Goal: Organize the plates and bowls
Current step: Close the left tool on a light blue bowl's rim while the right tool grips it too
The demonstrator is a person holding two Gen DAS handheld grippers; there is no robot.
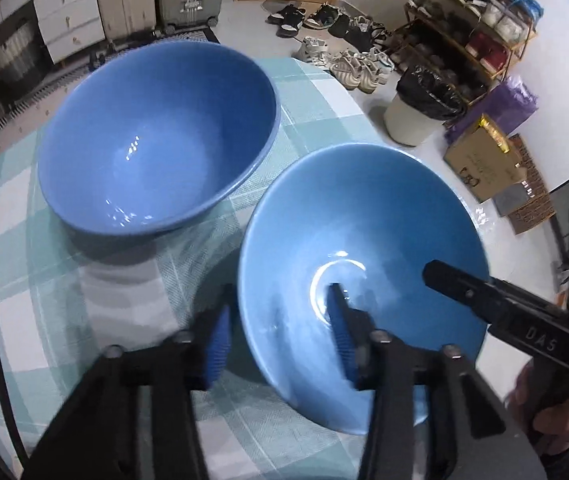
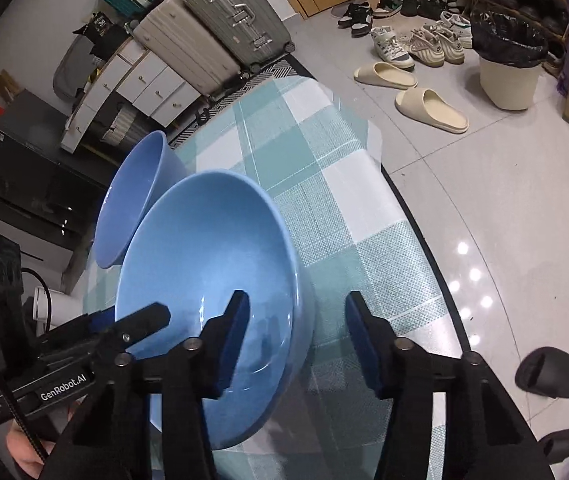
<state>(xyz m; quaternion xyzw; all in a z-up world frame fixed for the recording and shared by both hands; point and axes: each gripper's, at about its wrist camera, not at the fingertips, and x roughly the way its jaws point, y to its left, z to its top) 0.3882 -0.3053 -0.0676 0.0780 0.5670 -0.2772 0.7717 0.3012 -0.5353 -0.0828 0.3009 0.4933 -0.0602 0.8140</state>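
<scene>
The table (image 1: 24, 240) is carrying a teal-and-white checked cloth (image 2: 324, 184) under a clear cover, and its rounded edge is curving from 12 o'clock to 5 o'clock in the right wrist view. Two blue bowls are sitting on it. The near bowl (image 1: 364, 248) is lying at 4 o'clock in the left wrist view; the far bowl (image 1: 156, 136) is standing at 10 o'clock, just beside it.

The left gripper (image 1: 280, 332) is straddling the near bowl's left rim, one finger inside and one outside, with gaps showing beside the wall; the jaws are standing apart, not clamping. The right gripper (image 2: 296, 340) is straddling the opposite rim in the same way, with its outer finger clear of the wall; it too is holding nothing.

The floor (image 2: 504, 208) is showing pale glossy tiles. Suitcases (image 2: 212, 36) are standing at 11 o'clock in the right wrist view, beside white drawers (image 2: 140, 80). Shoes (image 2: 416, 40) and sandals (image 2: 428, 108) are lying at 1 o'clock, near a bin (image 2: 508, 80) with a black liner. A shoe rack (image 1: 480, 28) is filling 2 o'clock in the left wrist view.
</scene>
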